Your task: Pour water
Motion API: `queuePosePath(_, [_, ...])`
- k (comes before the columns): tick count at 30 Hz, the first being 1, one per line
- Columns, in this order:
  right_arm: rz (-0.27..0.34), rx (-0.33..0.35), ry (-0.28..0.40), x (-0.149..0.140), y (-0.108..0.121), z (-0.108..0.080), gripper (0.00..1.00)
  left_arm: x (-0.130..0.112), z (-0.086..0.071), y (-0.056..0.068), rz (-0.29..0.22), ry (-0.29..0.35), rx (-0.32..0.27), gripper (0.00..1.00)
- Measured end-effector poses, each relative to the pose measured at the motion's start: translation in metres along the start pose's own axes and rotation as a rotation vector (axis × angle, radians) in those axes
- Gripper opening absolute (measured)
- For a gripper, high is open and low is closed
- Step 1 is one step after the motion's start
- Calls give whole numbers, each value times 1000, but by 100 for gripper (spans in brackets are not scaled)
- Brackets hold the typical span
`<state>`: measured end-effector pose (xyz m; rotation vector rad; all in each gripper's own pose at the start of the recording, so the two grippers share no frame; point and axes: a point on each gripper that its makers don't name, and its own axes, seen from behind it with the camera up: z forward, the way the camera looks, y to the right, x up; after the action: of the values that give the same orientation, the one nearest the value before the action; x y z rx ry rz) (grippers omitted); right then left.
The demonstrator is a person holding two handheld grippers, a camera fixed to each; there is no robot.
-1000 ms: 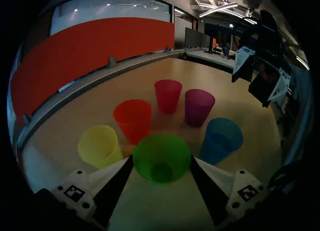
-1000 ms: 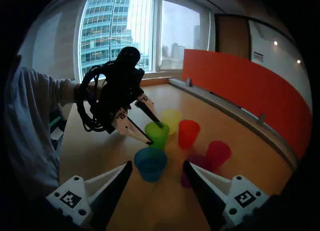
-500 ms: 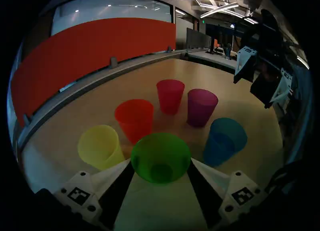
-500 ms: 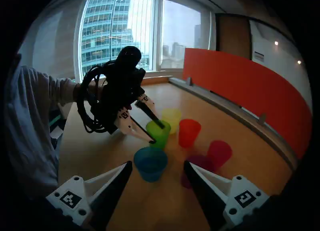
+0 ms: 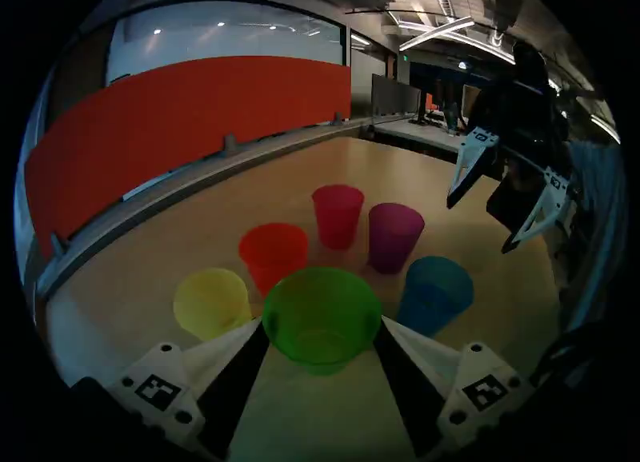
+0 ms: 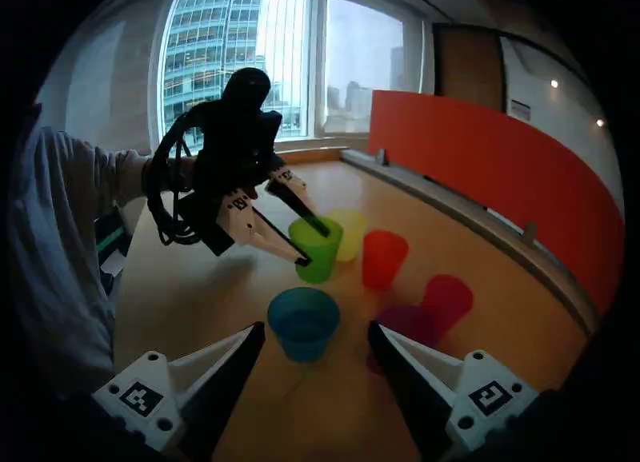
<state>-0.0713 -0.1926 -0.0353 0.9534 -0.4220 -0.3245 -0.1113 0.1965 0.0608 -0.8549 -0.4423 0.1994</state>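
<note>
Translucent green plastic cup (image 5: 322, 346) clamped in left gripper (image 5: 320, 324), right gripper (image 6: 314, 328) apart: hasty tilt risks spilling across bench (image 6: 488, 302).

Orange partition (image 5: 184, 110) edges the wooden table (image 5: 432, 174).

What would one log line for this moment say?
left gripper: shut on green cup, upright | right gripper: open, facing blue cup | pour: not yet
</note>
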Motion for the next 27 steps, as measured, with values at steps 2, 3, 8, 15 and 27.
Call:
queuePosePath(2, [-2, 1, -5, -3, 0, 3, 100, 5, -5, -2, 5, 14, 10, 86])
queuePosePath(3, [-3, 1, -8, -4, 0, 4, 100, 8, -7, -3, 7, 21, 13, 86])
queuePosePath(8, [-14, 3, -23, -13, -2, 11, 100, 21, -18, -5, 13, 60, 21, 86])
queuePosePath(15, [-14, 9, -44, -25, -4, 24, 100, 37, -31, -12, 15, 106, 39, 86])
queuePosePath(27, [-10, 14, -59, -35, -5, 46, 100, 52, -45, -19, 6, 157, 52, 86])
